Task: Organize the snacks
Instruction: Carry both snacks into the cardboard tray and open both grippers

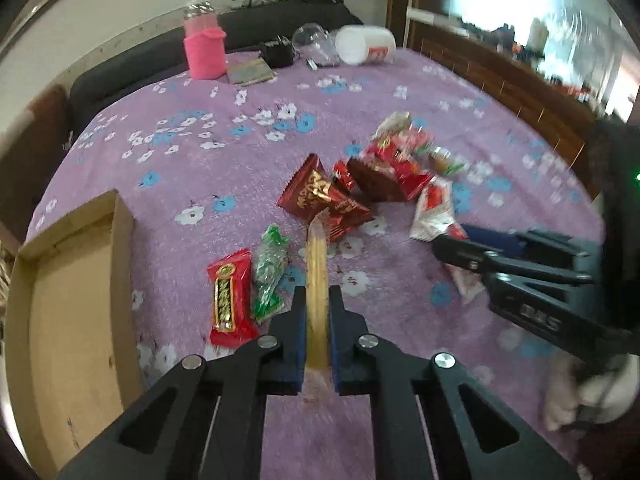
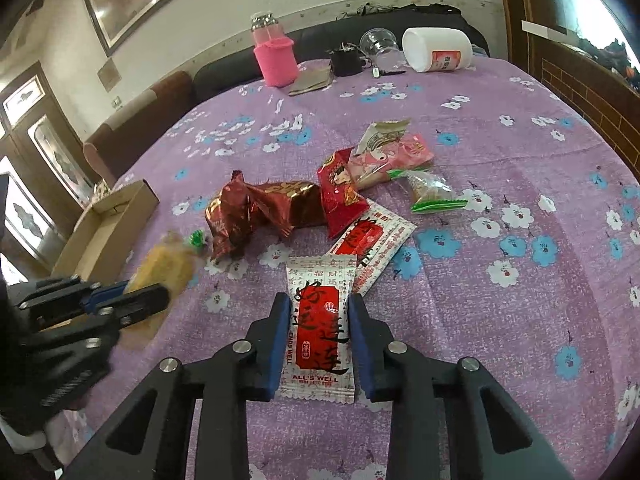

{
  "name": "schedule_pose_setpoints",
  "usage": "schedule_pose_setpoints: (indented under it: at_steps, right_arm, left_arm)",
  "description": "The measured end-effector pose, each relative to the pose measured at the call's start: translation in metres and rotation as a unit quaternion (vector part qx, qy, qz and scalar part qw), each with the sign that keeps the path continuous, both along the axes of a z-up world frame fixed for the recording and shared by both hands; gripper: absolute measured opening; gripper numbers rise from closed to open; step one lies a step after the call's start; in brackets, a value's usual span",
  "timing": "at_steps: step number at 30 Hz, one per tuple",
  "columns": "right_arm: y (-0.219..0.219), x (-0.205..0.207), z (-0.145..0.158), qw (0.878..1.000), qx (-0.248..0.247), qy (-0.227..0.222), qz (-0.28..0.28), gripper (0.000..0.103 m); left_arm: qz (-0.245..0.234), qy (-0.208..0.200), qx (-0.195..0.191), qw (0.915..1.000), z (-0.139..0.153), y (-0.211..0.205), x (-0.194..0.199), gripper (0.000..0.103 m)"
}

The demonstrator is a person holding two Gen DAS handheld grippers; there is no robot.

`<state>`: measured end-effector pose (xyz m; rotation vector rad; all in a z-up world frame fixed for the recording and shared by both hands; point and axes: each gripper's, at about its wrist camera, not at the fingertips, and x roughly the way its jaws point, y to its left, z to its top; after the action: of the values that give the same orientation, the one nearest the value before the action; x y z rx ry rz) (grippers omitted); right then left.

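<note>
- Here, a table under a purple flowered cloth [image 1: 224,148]; snacks scattered around its middle.
- Left gripper [image 1: 318,300]: jaws clamped together on a yellowish packet [image 1: 317,280], held edge-on between the blue pads. Its long axis runs along the fingers, the free end pointing toward the far edge and the red pile. In the right-wrist view the same packet [image 2: 166,268] shows blurred and broadside.
- Right gripper [image 2: 319,312]: jaws drawn in on either side of a white-and-red sachet [image 2: 320,328] printed "ALL'S WELL". Pads sit at its two long edges, though I cannot tell how firmly they press. The sachet lies flat on the cloth toward the near edge, long axis along the fingers, top end toward the far edge.
- A second white-and-red sachet [image 2: 370,244] lies just beyond it, tilted and touching its upper corner.
- Cardboard box [image 1: 76,300], open-topped, at the table's left edge, long side running near to far.
- Beside the box: a red bar wrapper [image 1: 228,296] and a green candy wrapper [image 1: 270,272], side by side, both lengthwise toward the far edge.
- Middle of the cloth: a dark red foil pack [image 1: 320,200], with a heap of red and pink packets [image 1: 396,156] behind it.
- Far edge: a pink-sleeved jar [image 1: 204,46] upright; a white tub [image 1: 366,44] on its side.
</note>
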<state>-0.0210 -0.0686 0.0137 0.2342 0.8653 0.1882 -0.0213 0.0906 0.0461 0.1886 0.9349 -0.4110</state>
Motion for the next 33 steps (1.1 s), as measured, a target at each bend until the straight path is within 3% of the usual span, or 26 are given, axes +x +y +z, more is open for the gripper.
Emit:
schedule_pose_setpoints:
  at_steps: [6, 9, 15, 20, 25, 33]
  right_arm:
    - [-0.001, -0.017, 0.015, 1.0, 0.018, -0.018, -0.004, 0.031]
    - [0.008, -0.034, 0.037, 0.999, 0.02, -0.033, 0.005, 0.031]
    - [0.041, -0.044, 0.077, 0.997, 0.032, -0.057, 0.038, 0.031]
    - [0.102, -0.025, 0.093, 0.992, 0.075, -0.038, 0.095, 0.031]
    - [0.163, 0.014, 0.079, 0.983, 0.121, 0.012, 0.137, 0.032]
    - [0.248, 0.064, 0.042, 0.977, 0.102, 0.061, 0.175, 0.032]
  left_arm:
    - [0.02, -0.016, -0.054, 0.9982, 0.039, 0.04, -0.033, 0.009]
    - [0.04, -0.024, -0.075, 0.9961, 0.06, 0.075, -0.045, 0.009]
    - [0.106, -0.041, -0.067, 0.9912, 0.077, 0.148, -0.046, 0.009]
    - [0.164, -0.026, -0.066, 0.9839, 0.073, 0.207, -0.027, 0.009]
    - [0.205, -0.012, -0.057, 0.9771, 0.06, 0.245, -0.003, 0.009]
    - [0.228, 0.025, -0.072, 0.9708, 0.023, 0.274, 0.025, 0.009]
